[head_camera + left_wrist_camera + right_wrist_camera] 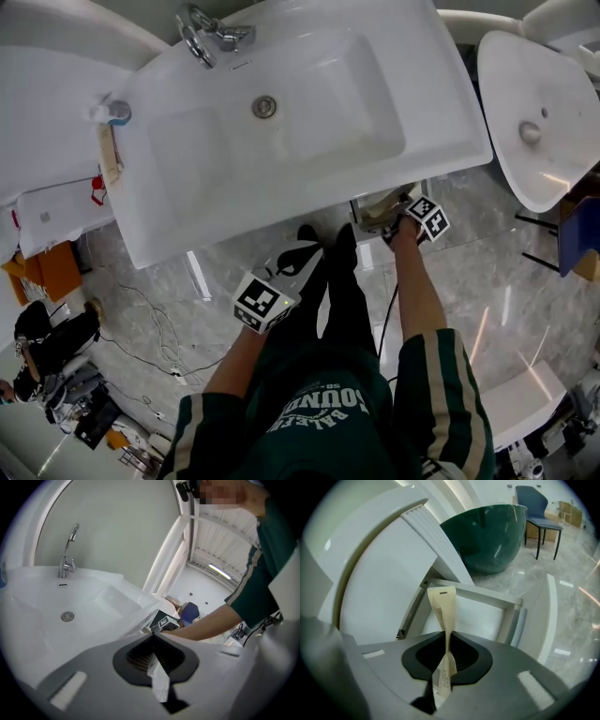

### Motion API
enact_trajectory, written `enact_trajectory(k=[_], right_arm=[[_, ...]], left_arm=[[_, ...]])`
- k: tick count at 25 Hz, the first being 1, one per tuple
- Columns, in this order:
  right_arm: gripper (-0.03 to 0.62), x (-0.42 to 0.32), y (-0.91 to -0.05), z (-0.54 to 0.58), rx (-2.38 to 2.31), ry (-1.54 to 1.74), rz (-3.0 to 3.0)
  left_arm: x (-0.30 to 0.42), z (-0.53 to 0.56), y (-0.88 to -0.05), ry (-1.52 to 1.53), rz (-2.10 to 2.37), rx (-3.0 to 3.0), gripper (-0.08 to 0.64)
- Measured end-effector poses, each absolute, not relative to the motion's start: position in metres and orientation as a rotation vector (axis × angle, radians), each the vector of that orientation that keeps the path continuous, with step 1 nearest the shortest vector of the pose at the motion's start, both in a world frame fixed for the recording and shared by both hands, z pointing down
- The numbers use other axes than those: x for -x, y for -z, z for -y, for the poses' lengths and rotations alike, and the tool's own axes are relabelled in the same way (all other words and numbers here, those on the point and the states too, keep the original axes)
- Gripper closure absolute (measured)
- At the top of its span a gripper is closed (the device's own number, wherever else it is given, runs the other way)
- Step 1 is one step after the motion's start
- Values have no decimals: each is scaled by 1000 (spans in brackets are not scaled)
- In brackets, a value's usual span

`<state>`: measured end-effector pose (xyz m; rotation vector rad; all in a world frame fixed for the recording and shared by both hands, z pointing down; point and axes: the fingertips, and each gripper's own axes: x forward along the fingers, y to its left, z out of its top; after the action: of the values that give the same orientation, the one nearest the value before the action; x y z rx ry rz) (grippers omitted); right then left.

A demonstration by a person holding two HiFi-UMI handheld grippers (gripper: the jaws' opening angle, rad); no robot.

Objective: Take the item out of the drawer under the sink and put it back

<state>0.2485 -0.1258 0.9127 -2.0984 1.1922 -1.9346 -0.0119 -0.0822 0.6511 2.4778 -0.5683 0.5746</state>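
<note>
A thin beige sachet (442, 606) stands upright between the pads of my right gripper (447, 637), which is shut on its lower half. Behind it the white drawer (480, 616) under the sink stands pulled out. From above, the right gripper (398, 220) hovers at the open drawer (373, 208), just below the sink's front edge. My left gripper (298, 253) hangs in front of the sink, left of the drawer. Its jaws (153, 641) are closed, with a small white slip (159, 681) pinched between them. The sachet cannot be made out in the head view.
The white sink (187, 169) with its chrome faucet (208, 36) overhangs the drawer. A second white basin (534, 112) stands to the right. A dark green tub (487, 536) and a blue chair (539, 508) lie beyond. Cables (150, 328) trail on the marble floor at the left.
</note>
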Motion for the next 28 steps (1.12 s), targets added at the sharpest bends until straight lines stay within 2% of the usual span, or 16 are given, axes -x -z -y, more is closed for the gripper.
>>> enact_trajectory(k=[15,28], right_arm=[[557,-219,-822,97,2103,1827,-1495],[557,-221,-682,128,2103,1477,-1886]], left_arm=[[11,106,-596,-505,638,-2552,509],[32,144,-547,-425,784,-2586,509]])
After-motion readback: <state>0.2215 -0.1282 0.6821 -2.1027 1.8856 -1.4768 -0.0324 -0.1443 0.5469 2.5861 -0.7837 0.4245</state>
